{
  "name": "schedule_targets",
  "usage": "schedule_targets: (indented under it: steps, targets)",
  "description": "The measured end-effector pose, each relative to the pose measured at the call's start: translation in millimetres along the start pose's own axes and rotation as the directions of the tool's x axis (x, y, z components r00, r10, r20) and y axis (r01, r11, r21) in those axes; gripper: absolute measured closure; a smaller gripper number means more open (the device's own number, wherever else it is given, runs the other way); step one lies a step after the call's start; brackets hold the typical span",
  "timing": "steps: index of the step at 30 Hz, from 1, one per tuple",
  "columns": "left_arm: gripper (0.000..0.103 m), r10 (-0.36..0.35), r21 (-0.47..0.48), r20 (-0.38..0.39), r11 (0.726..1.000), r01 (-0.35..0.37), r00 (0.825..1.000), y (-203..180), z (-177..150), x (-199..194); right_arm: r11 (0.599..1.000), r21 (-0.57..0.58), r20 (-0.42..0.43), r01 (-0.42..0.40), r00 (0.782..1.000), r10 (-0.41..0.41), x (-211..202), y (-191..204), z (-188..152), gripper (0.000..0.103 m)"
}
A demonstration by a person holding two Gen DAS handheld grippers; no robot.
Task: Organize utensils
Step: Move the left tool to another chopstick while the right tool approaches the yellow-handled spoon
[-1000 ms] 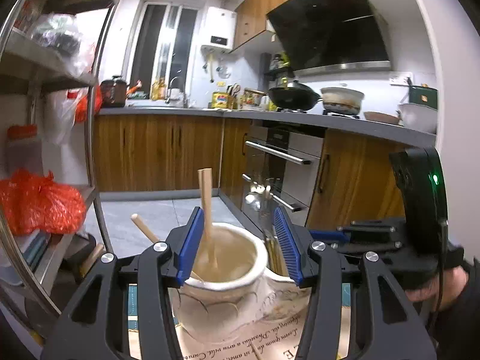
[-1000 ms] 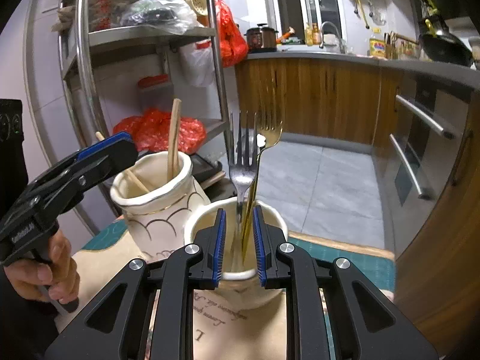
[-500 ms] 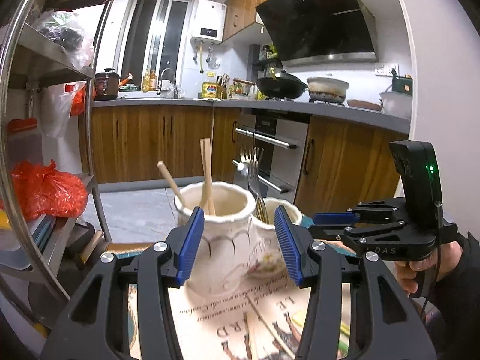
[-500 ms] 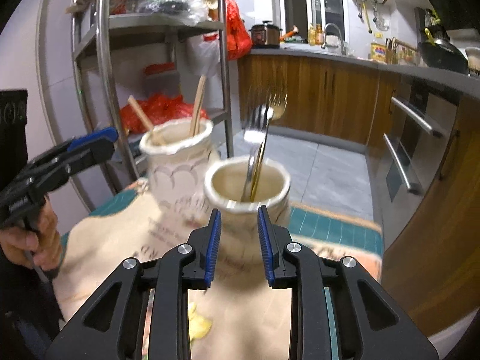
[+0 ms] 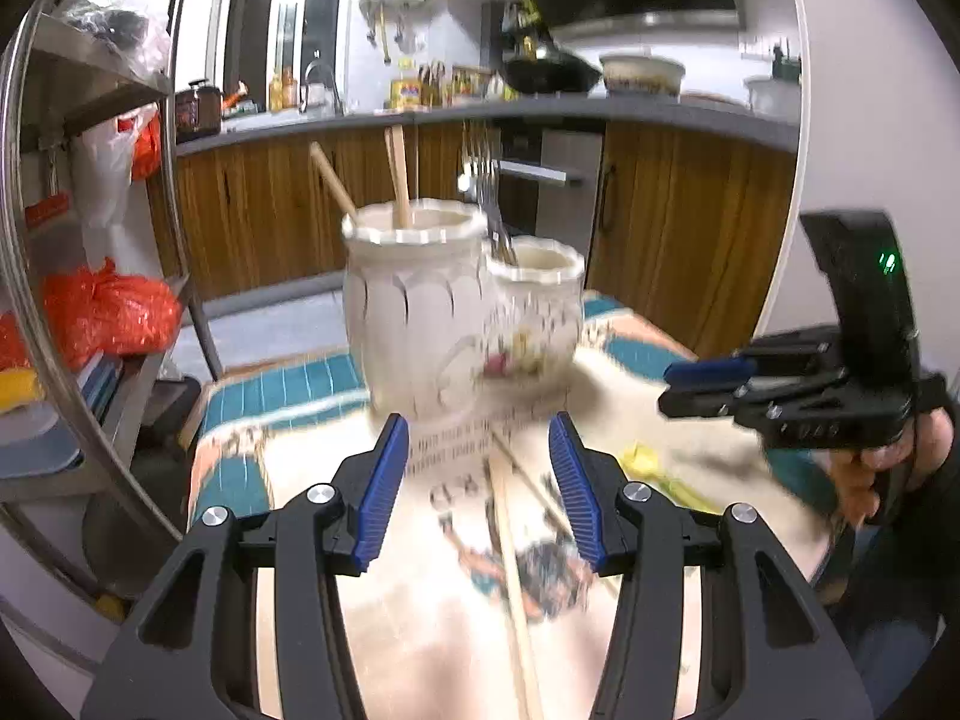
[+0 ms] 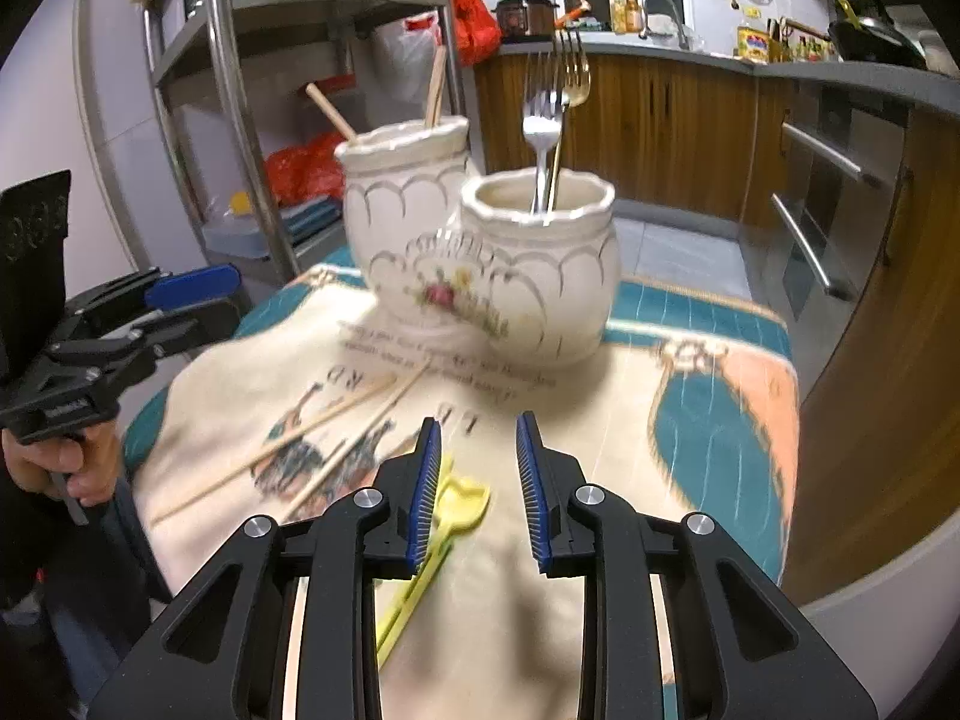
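A tall cream jar (image 6: 408,204) holding wooden sticks (image 6: 435,90) stands beside a short cream jar (image 6: 540,282) that holds a silver fork (image 6: 542,126) and a gold fork (image 6: 575,81). Both jars also show in the left wrist view, the tall jar (image 5: 414,312) left of the short jar (image 5: 540,306). Two wooden chopsticks (image 6: 336,438) and a yellow plastic utensil (image 6: 459,498) lie on the printed cloth (image 6: 690,420). My right gripper (image 6: 478,426) is open and empty, just above and right of the yellow utensil. My left gripper (image 5: 478,426) is open and empty over a chopstick (image 5: 510,540).
A steel shelf rack (image 6: 240,120) with bags stands left of the table. Wooden kitchen cabinets (image 6: 660,120) and an oven (image 6: 828,192) lie beyond the far table edge. A hand (image 5: 882,468) holds the right gripper at the left view's right side.
Both grippers have drawn back from the jars and sunk toward the cloth. The right jaws, narrow around the fork handles before, have widened and hold nothing.
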State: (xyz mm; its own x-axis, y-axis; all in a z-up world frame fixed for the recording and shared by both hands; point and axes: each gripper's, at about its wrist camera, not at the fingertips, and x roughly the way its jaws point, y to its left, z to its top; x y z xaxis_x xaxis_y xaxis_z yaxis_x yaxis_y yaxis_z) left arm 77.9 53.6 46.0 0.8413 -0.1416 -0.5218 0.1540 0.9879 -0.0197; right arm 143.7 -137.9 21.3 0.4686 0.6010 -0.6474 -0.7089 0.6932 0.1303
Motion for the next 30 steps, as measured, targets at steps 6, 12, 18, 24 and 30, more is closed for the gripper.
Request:
schedule_targets:
  steps: [6, 12, 18, 24, 30]
  targets:
    - [0.054, 0.009, 0.029, -0.096, 1.0, -0.006, 0.995, -5, -22, 5, 1.0, 0.009, -0.035, -0.014, 0.999, 0.014, 0, 9, -19, 0.071]
    - [0.055, 0.023, 0.074, -0.199, 0.997, -0.009, 0.98, -17, -34, 21, 1.0, -0.023, -0.095, -0.004, 0.995, 0.002, 6, 20, -34, 0.071]
    - [0.067, 0.049, 0.103, -0.272, 0.994, -0.021, 0.961, -22, -41, 38, 1.0, -0.025, -0.132, 0.01, 0.991, -0.013, 13, 17, -38, 0.071]
    - [0.088, 0.048, 0.102, -0.295, 0.995, -0.018, 0.954, -16, -38, 43, 0.998, -0.061, -0.167, -0.009, 0.986, -0.001, 13, 11, -36, 0.08]
    - [0.089, 0.025, 0.123, -0.369, 0.992, 0.023, 0.929, -3, -30, 51, 0.994, -0.103, -0.254, -0.022, 0.967, -0.005, 15, -7, -26, 0.086]
